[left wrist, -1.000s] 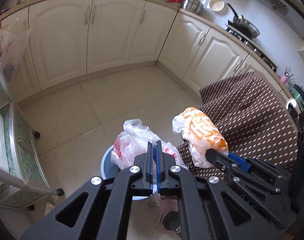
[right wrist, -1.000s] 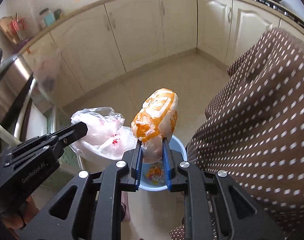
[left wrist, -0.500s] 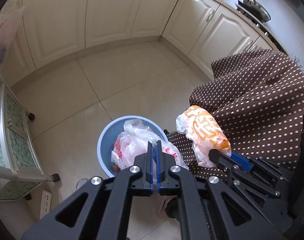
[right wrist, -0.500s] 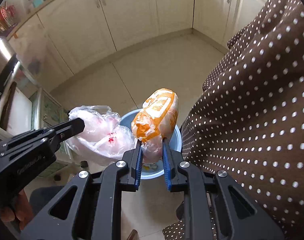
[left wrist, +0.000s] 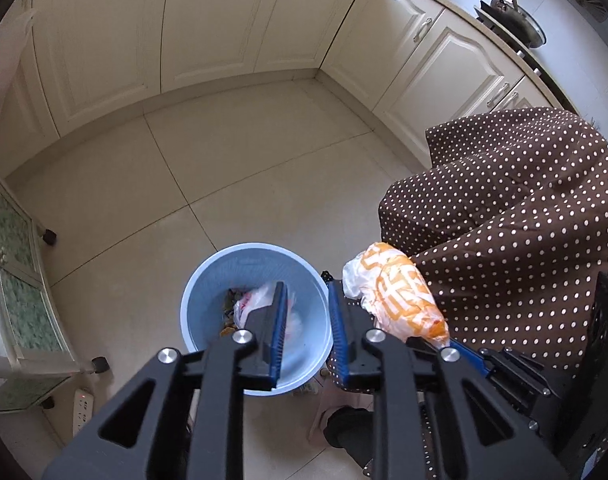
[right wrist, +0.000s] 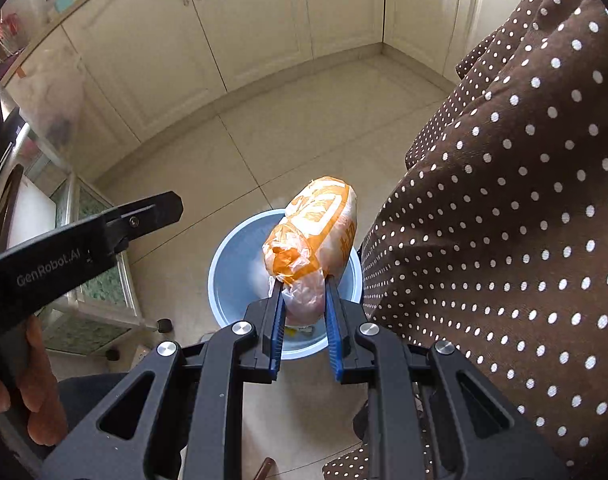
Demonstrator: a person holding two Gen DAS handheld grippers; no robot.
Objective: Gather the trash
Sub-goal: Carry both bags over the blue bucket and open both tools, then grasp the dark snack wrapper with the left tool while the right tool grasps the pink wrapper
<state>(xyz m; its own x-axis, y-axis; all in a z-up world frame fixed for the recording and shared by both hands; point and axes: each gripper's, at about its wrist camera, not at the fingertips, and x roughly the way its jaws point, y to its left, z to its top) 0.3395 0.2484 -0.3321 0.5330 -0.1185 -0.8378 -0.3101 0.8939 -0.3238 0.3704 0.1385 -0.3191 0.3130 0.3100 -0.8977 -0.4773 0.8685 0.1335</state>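
A light blue trash bin (left wrist: 207,280) stands on the tiled floor below both grippers. Inside it lies a clear plastic bag with red print (left wrist: 255,300) among other scraps. My left gripper (left wrist: 306,292) hangs over the bin, its jaws opening with nothing between them. My right gripper (right wrist: 304,284) is shut on an orange and white plastic bag (right wrist: 316,232), held above the bin (right wrist: 231,264). That bag (left wrist: 396,292) also shows in the left wrist view, to the right of the bin.
A brown cloth with white dots (right wrist: 504,220) drapes down at the right, close to the bin. Cream cabinets (left wrist: 223,28) line the far walls. A small cart with green glass (left wrist: 19,280) stands at the left. A hand (right wrist: 27,392) holds the left gripper.
The left gripper has opened and let go of the clear bag, which now lies in the bin. Both grippers have come lower over the bin.
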